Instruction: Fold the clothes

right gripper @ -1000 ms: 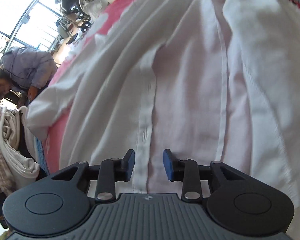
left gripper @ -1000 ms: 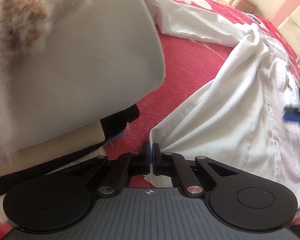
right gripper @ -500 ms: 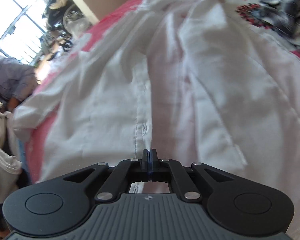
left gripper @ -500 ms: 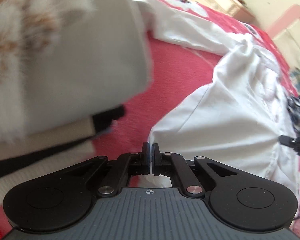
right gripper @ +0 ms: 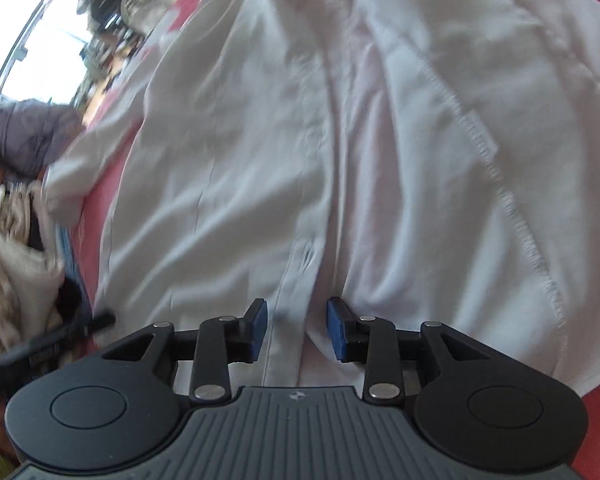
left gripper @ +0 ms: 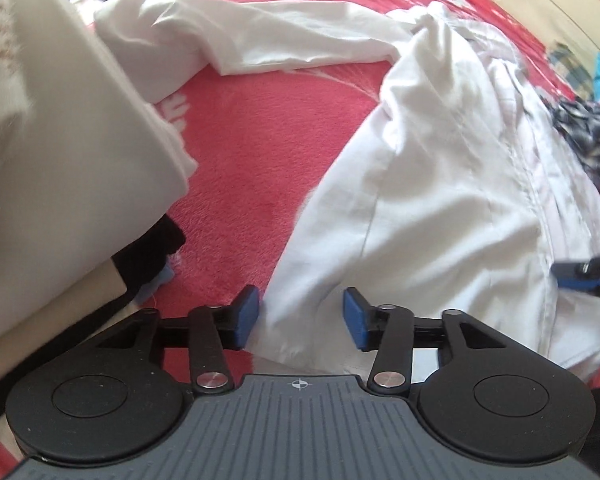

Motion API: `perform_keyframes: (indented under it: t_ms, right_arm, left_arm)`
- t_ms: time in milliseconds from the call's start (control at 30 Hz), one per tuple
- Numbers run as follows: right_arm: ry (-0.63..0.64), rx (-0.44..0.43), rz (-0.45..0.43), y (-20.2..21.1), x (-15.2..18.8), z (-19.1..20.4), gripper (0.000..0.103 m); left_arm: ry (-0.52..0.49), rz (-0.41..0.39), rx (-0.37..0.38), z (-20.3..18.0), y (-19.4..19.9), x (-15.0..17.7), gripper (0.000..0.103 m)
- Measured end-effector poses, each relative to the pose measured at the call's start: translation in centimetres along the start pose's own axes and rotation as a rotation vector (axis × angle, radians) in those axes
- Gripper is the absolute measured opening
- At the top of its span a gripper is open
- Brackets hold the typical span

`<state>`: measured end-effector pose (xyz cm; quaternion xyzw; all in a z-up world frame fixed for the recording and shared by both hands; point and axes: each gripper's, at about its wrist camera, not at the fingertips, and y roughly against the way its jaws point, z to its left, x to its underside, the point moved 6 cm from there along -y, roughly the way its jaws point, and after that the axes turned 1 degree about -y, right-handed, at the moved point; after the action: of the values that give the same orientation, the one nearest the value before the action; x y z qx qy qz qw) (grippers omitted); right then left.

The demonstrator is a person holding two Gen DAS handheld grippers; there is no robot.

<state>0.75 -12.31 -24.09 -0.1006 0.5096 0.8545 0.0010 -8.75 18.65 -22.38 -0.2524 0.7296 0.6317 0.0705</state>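
A white button-up shirt [left gripper: 440,184] lies spread on a red blanket [left gripper: 260,152], one sleeve stretched toward the far left. My left gripper [left gripper: 299,318] is open, its blue pads on either side of the shirt's near left hem corner, which lies loose between them. My right gripper [right gripper: 296,330] is open over the shirt's button placket [right gripper: 304,256] at the near hem; the cloth [right gripper: 380,140] lies between the pads without being pinched. The right gripper's blue tip also shows in the left wrist view [left gripper: 580,276] at the right edge.
A stack of folded cloth, white over beige and black [left gripper: 60,152], stands close on the left. A dark patterned garment [left gripper: 588,140] lies at the far right. A pile of light clothes [right gripper: 16,240] and a person in a grey top [right gripper: 24,136] are at left.
Both grippers have opened and let go of the shirt's hem, which has dropped onto the blanket. The right gripper had shut on the placket half a second ago.
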Motion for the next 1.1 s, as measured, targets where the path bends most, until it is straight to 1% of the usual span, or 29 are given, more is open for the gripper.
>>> perform_keyframes:
  t_ms: [33, 67, 100, 133, 167, 233, 300, 367, 400, 467, 500, 600, 700, 733, 800, 833, 933, 967, 1100]
  right_arm:
    - [0.034, 0.014, 0.003, 0.1, 0.2, 0.4, 0.036]
    - [0.065, 0.028, 0.007, 0.1, 0.3, 0.7, 0.033]
    - [0.096, 0.051, 0.006, 0.3, 0.3, 1.0, 0.025]
    - [0.13, 0.081, 0.002, 0.6, 0.3, 1.4, 0.003]
    - [0.16, 0.11, -0.015, 1.1, 0.3, 1.6, 0.002]
    - [0.203, 0.16, -0.072, 2.1, -0.2, 1.8, 0.002]
    - [0.208, 0.172, -0.104, 2.8, -0.7, 1.6, 0.002]
    - [0.2, 0.17, -0.108, 2.7, -1.0, 1.4, 0.002]
    - [0.202, 0.181, -0.099, 2.3, -1.0, 1.2, 0.002]
    - [0.219, 0.196, -0.112, 2.3, -1.1, 1.3, 0.002]
    - [0.214, 0.181, -0.12, 2.7, -1.2, 1.5, 0.002]
    - [0.163, 0.086, -0.136, 4.3, -1.6, 2.4, 0.002]
    - [0.106, 0.033, -0.121, 4.4, -2.1, 2.5, 0.002]
    - [0.088, 0.033, -0.113, 4.4, -2.2, 2.3, 0.002]
    - [0.048, 0.053, -0.092, 4.0, -2.1, 1.5, 0.005]
    - [0.019, 0.048, -0.077, 3.9, -1.9, 1.0, 0.005]
    - [-0.034, 0.059, -0.024, 3.0, -0.4, -0.3, 0.012]
    - [-0.034, 0.071, -0.012, 2.6, 0.1, -0.6, 0.015]
    - [-0.022, 0.097, 0.009, 1.3, 1.3, -1.3, 0.015]
  left_arm:
    - [-0.001, 0.0, -0.007, 0.1, -0.2, 0.0, 0.048]
    - [0.012, 0.008, -0.01, 0.6, -0.5, 0.0, 0.048]
    - [0.026, 0.016, -0.013, 1.2, -0.9, 0.1, 0.048]
    - [0.047, 0.023, -0.01, 2.3, -1.5, 0.2, 0.047]
    - [0.066, 0.027, -0.005, 3.3, -2.2, 0.2, 0.048]
    - [0.083, 0.025, -0.001, 3.4, -2.2, 0.2, 0.047]
    - [0.087, 0.024, 0.004, 3.4, -2.1, 0.2, 0.048]
    - [0.083, 0.025, 0.012, 3.5, -1.9, 0.4, 0.048]
    - [0.079, 0.024, 0.014, 3.6, -1.9, 0.5, 0.048]
    - [0.068, 0.021, 0.015, 3.2, -1.9, 0.4, 0.048]
    - [0.064, 0.019, 0.016, 3.1, -2.0, 0.4, 0.048]
    - [0.061, 0.02, 0.019, 2.6, -2.2, -0.1, 0.048]
    - [0.059, 0.012, 0.031, 2.4, -2.8, -0.6, 0.048]
    - [0.06, 0.011, 0.031, 2.4, -2.9, -0.7, 0.048]
    - [0.062, 0.013, 0.029, 2.3, -3.2, -0.8, 0.048]
    - [0.062, 0.013, 0.028, 2.3, -3.2, -0.7, 0.048]
    - [0.074, 0.012, 0.035, 2.3, -3.4, -0.8, 0.048]
    - [0.082, 0.01, 0.041, 2.2, -3.9, -1.3, 0.048]
    - [0.092, 0.009, 0.049, 2.2, -4.2, -1.6, 0.048]
